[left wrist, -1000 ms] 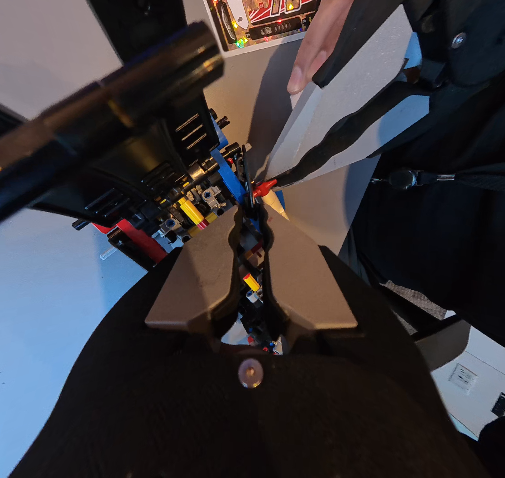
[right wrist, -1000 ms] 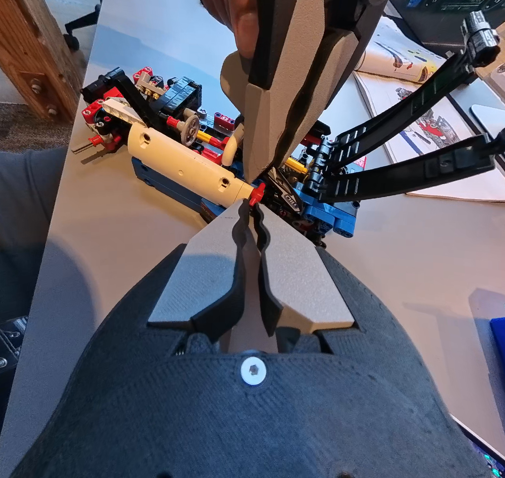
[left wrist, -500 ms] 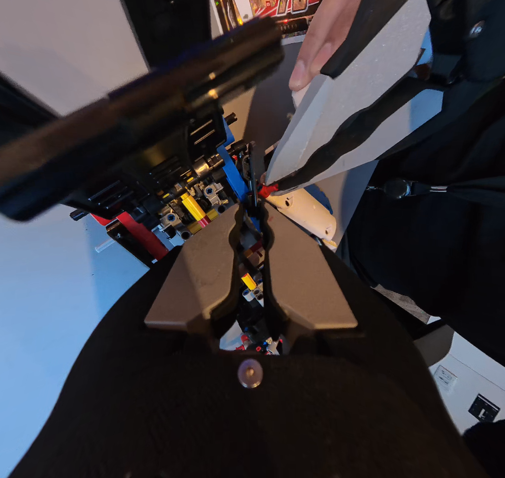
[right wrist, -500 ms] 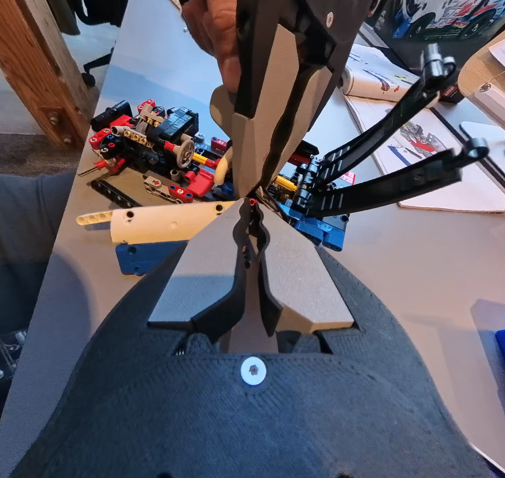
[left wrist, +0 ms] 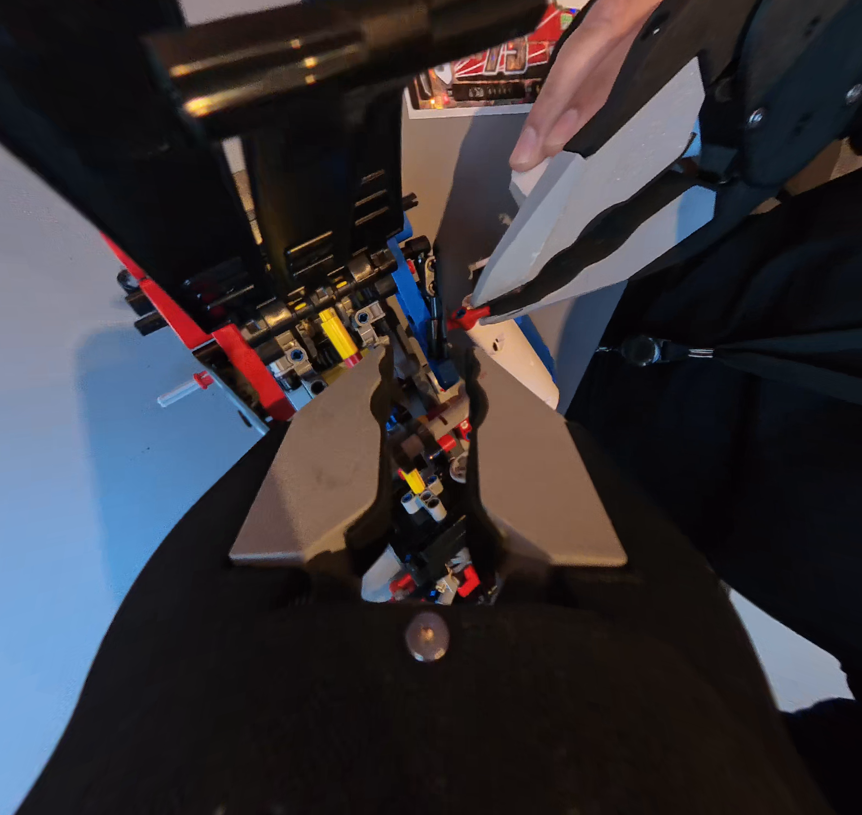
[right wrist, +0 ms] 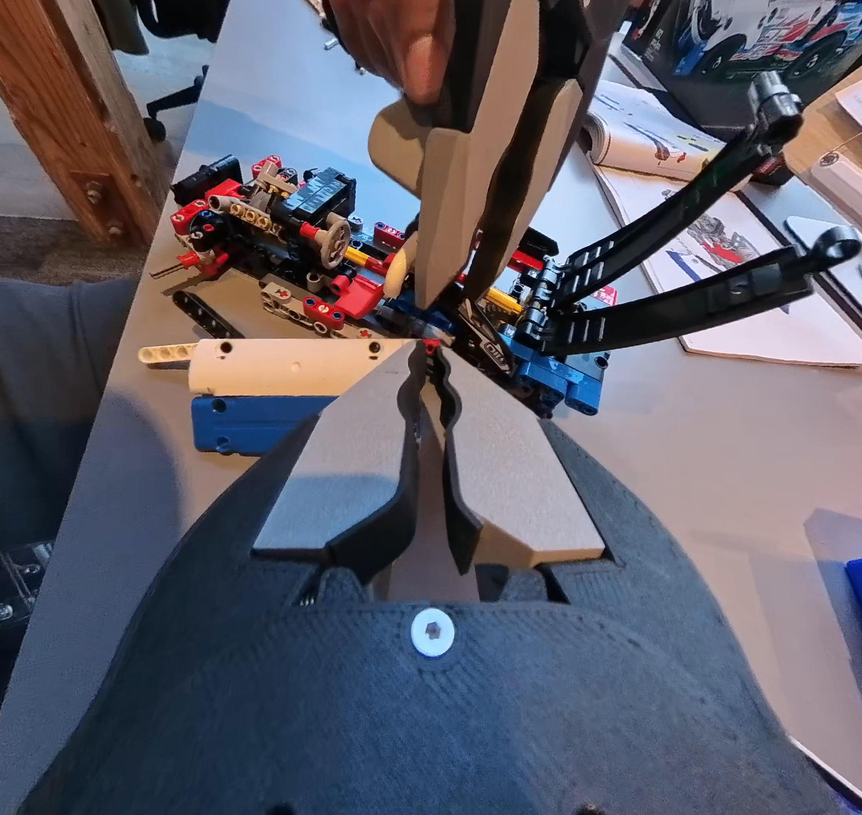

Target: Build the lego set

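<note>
step: seating red pin (left wrist: 468, 317) in car chassis (right wrist: 466, 326) | right tongs (right wrist: 431, 356) clenched on pin | left tongs (left wrist: 427, 363) parted astride chassis | next: push pin straight in

blurred: glossy black lego arm (left wrist: 345, 56) close to left wrist lens | hidden: near end of white lego panel (right wrist: 289, 366) and blue lego panel (right wrist: 252, 419) behind right gripper (right wrist: 431, 354) | too small to tell: red lego pin (right wrist: 431, 344) at its tips | cut off: dark printed set box (right wrist: 755, 23) at top edge

A grey table (right wrist: 653, 443) held the lego car frame (right wrist: 326, 251), a white-and-blue panel (right wrist: 280, 368) and open instruction booklets (right wrist: 727, 251).
</note>
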`<state>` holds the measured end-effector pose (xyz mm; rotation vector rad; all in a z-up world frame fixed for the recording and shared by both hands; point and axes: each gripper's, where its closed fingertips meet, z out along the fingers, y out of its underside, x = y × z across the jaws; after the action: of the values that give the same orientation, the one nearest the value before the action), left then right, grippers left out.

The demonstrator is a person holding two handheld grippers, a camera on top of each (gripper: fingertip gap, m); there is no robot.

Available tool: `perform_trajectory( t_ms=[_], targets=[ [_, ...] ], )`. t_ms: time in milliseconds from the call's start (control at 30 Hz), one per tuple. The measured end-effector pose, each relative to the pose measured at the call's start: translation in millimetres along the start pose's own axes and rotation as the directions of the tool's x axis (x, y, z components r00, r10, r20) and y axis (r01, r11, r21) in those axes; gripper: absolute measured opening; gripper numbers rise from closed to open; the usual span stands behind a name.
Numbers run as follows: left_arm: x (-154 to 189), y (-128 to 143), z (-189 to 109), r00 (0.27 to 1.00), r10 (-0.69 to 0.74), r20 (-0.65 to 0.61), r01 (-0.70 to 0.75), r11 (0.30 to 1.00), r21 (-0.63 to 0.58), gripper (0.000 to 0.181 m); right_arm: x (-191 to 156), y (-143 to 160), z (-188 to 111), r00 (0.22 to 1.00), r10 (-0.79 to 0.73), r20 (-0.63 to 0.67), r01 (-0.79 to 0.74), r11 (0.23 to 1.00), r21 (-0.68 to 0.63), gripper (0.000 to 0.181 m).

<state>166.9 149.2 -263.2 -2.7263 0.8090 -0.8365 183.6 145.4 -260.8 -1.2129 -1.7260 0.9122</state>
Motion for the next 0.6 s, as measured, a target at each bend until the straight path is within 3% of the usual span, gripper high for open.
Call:
perform_trajectory(
  t_ms=[133,367,467,600],
  targets=[
    [-1,-2,-15,0.999,-0.022,0.032,0.02,0.996,0.081,0.039,3,-3,-10,1.0,0.031,-0.006,-0.031,0.999,0.032,0.0],
    [15,4,-58,0.982,-0.077,0.172,0.024,0.956,0.292,0.044,9,-16,-28,0.998,0.064,-0.002,-0.063,0.989,0.134,0.0],
    [48,5,-54,0.982,-0.044,0.185,-0.023,0.938,0.345,0.044,7,-18,-34,0.999,0.054,0.003,-0.054,0.988,0.144,0.0],
    [70,9,-18,0.979,-0.051,0.199,-0.022,0.938,0.347,0.045,3,-26,-48,1.0,0.019,-0.025,-0.014,0.983,0.182,0.0]
  ],
)
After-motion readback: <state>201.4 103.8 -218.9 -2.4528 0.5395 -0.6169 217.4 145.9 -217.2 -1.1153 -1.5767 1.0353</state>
